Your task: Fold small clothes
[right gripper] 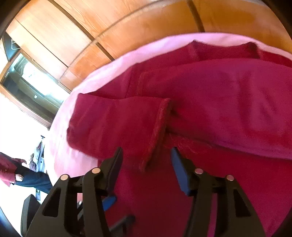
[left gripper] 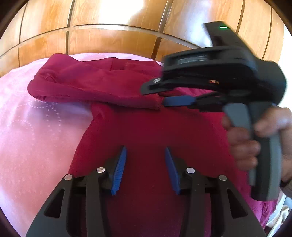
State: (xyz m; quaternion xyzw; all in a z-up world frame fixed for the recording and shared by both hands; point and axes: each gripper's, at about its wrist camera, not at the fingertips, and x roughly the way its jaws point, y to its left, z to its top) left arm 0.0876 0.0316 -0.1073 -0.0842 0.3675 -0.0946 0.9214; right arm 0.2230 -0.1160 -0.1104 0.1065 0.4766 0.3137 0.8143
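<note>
Only an unreadable claw (left gripper: pixel 179 102) label

We see strong daylight blowing out the window (right gripper: pixel 34 82) at left and glaring white on the glossy wooden panels (left gripper: pixel 116 11). Motion blur smears the right gripper (left gripper: pixel 175 101). Fisheye distortion bends edges; corners vignette black.
</note>
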